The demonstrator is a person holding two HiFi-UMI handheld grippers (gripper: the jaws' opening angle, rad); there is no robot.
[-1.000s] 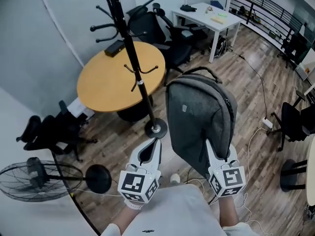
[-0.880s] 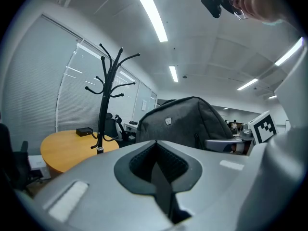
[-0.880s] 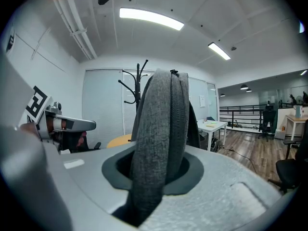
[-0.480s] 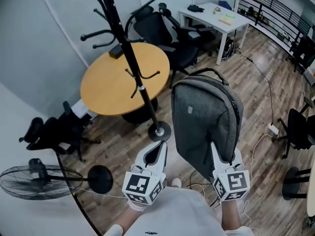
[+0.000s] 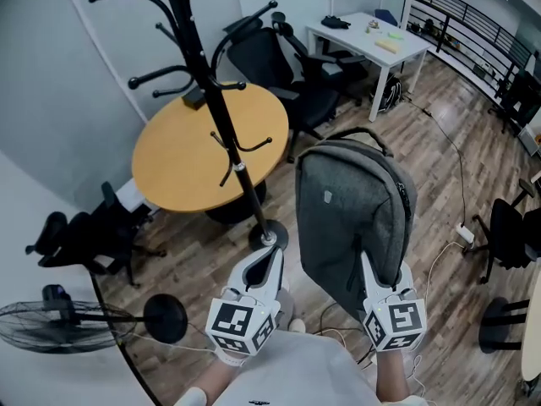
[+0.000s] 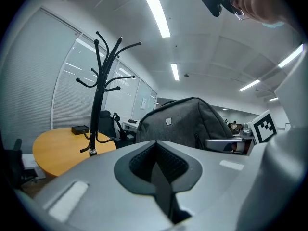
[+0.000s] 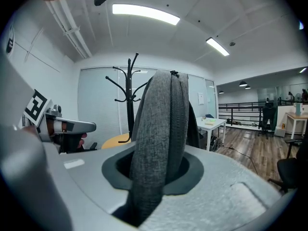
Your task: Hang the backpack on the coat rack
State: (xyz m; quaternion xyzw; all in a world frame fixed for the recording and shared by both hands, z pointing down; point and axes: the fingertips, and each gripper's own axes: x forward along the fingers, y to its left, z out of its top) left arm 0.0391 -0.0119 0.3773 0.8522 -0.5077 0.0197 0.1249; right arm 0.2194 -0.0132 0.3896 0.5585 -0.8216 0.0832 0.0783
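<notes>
The grey backpack (image 5: 351,218) hangs in the air over the wooden floor (image 5: 439,167), upright, with its top handle (image 5: 362,132) uppermost and free. My right gripper (image 5: 365,265) is clamped on the pack's bottom edge, fabric and zip filling the gap between the jaws. I judge the low hold is there so the handle can lead toward a hook. My left gripper (image 5: 270,254) carries nothing, its jaws pressed together, beside the pack and near the coat rack's base (image 5: 269,231). The coat rack (image 5: 211,108) stands left of the pack, at the near edge of the round table (image 5: 169,155). Its small lower hooks (image 5: 264,142) sit nearest the pack, and the long upper arms reach over the table. Open floor lies between pack and pole; office chairs (image 5: 287,57) crowd behind.
</notes>
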